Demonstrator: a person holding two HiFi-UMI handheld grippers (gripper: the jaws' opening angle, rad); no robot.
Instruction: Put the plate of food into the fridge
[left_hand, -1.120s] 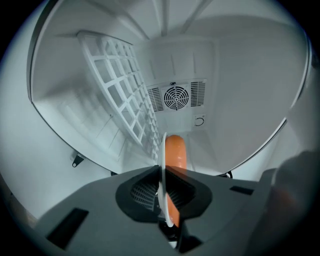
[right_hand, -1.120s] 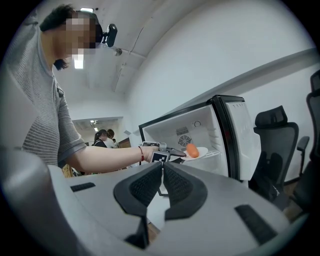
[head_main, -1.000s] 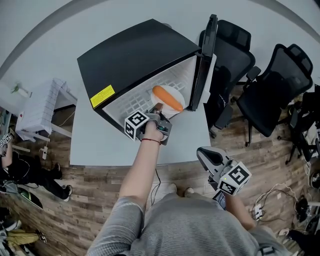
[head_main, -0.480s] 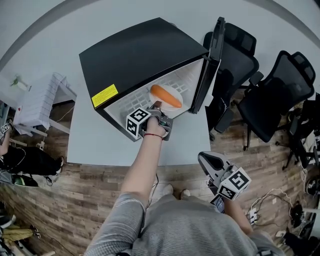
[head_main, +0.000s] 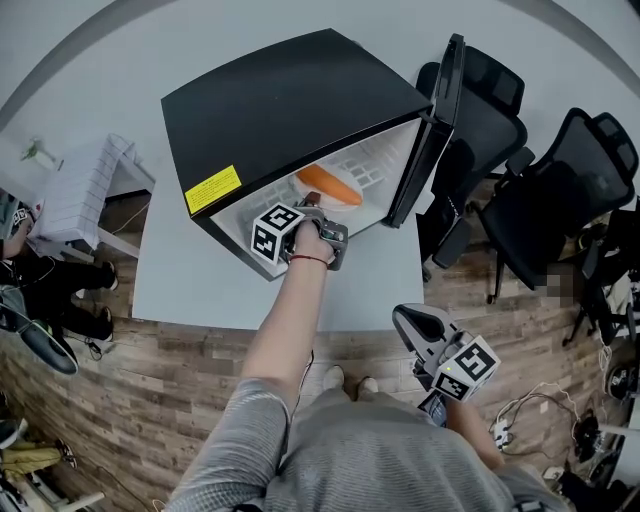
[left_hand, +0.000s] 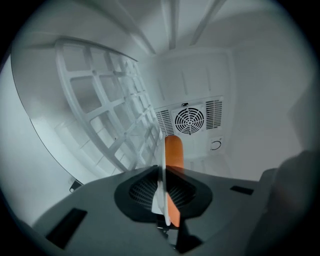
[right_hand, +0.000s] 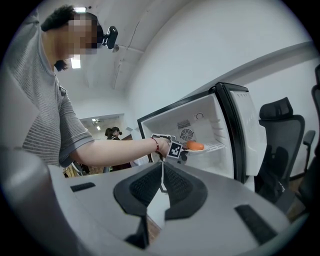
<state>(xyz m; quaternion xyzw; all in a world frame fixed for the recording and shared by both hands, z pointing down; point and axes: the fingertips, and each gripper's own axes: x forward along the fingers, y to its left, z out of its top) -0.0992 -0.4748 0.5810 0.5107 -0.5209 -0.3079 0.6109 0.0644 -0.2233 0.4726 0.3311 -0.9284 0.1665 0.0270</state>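
Left gripper (left_hand: 162, 170): jaws still pinch the rim of the white round plate (head_main: 341, 200) carrying one long orange piece of food (left_hand: 173, 150), and they have just been easing apart. The plate is at the white wire shelf (head_main: 377, 170) inside the open black-topped fridge (head_main: 290, 100), upper centre; make sure it lies flat there before you let go fully, then back straight out. Right gripper (head_main: 420, 325), lower right: jaws together, empty. The yellow sticker (head_main: 212, 190) on the fridge top is too small to read.
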